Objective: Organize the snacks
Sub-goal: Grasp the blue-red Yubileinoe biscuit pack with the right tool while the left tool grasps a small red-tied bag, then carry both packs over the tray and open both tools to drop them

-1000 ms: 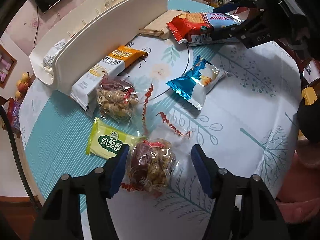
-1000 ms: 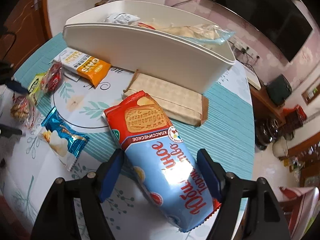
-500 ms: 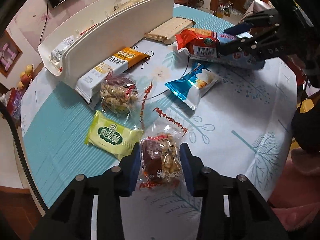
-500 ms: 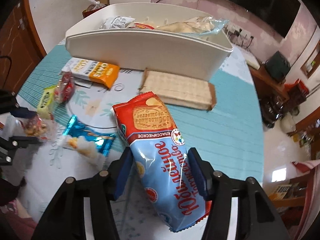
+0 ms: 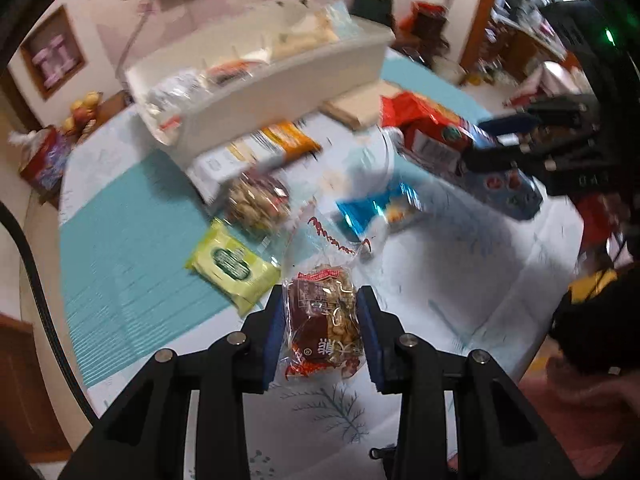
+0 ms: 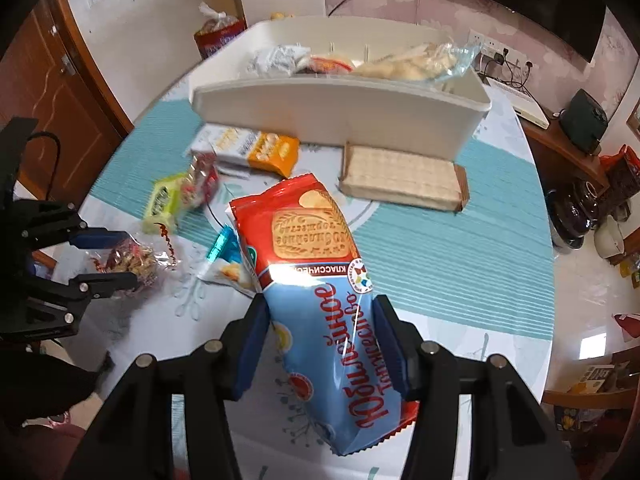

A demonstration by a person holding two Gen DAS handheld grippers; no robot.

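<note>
Left hand-held gripper [image 5: 322, 330] is gripping a clear nut-candy packet [image 5: 324, 320] with red printing, both blue pads pressing its sides; the packet is sitting between the fingers, above the counter [image 5: 460, 272].

Right hand-held gripper [image 6: 320, 344] is closing on a red-and-blue biscuit pack [image 6: 316, 280] with Cyrillic lettering; the pads are pressing on the pack's blue lower half, and its red end is pointing toward the white organiser tray [image 6: 340, 108].

The tray is standing at the far side of the counter and is holding several wrapped snacks. Lying just in front of it: a brown wafer pack [image 6: 404, 180] and an orange-and-white bar wrapper [image 6: 256, 150].

Loose on the counter: a green pastry packet [image 5: 232, 260], a second clear nut-candy packet [image 5: 258, 200] beside it, and a blue-and-white snack sachet [image 5: 380, 212], partly hidden under the biscuit pack in the right wrist view.

Left wrist view is motion-blurred; fine print there is not readable.
</note>
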